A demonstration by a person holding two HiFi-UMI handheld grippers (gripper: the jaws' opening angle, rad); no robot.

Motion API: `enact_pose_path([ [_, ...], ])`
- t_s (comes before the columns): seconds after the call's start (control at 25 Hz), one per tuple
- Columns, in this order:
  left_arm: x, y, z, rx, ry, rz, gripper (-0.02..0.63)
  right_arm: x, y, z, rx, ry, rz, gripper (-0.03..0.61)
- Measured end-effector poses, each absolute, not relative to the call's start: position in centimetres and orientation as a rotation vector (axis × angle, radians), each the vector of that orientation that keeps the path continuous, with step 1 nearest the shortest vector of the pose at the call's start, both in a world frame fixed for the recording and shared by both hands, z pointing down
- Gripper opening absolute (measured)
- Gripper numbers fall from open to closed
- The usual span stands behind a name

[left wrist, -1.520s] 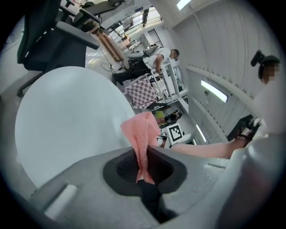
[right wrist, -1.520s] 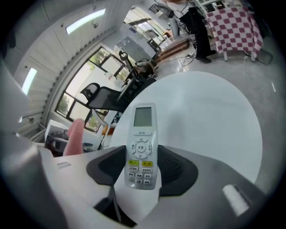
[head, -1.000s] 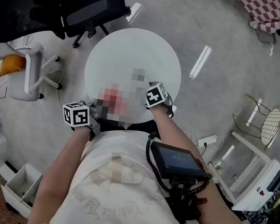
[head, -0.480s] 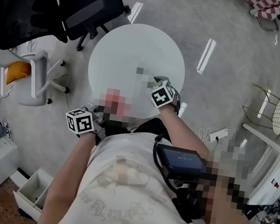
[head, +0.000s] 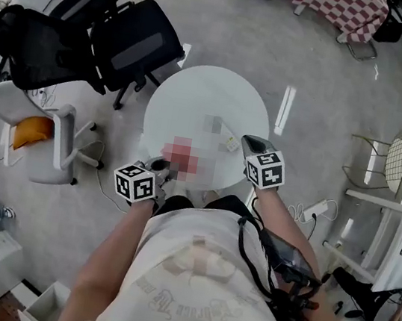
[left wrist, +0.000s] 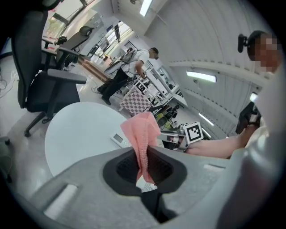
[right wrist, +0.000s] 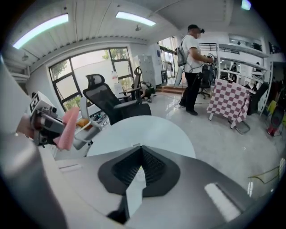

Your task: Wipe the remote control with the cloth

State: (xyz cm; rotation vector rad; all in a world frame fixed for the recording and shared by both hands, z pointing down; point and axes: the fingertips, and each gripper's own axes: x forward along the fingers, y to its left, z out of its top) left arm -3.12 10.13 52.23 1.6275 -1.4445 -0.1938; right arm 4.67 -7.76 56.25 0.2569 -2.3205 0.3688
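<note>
Right gripper view: our right tongs just snapped together empty; left tongs pinch cloth, remote ahead, unheld.

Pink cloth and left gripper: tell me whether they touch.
Touching. The left gripper view shows the pink cloth pinched between the closed jaws of the left gripper, its end hanging below them.

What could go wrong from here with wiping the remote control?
1. The small white remote control lies loose on the round white table. The right tool is shut and seems empty, so nothing steadies the remote, and a wipe may push it around or off the table.
2. The left tool pinches the pink cloth by a narrow bunch. The cloth might slip out or give little wiping surface.
</note>
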Motion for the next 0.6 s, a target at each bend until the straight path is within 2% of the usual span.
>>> enact_pose_path([
  [0.36, -4.0, 12.2, 48.9, 1.840, -1.478, -0.157, 0.018, 6.0, -1.4, 47.7, 0.290, -2.611, 0.506, 0.008],
  [0.6, -3.2, 12.5, 47.6, 1.959, -1.430, -0.122, 0.018, 7.4, 2.3, 45.6, 0.322, -2.699, 0.499, 0.008],
])
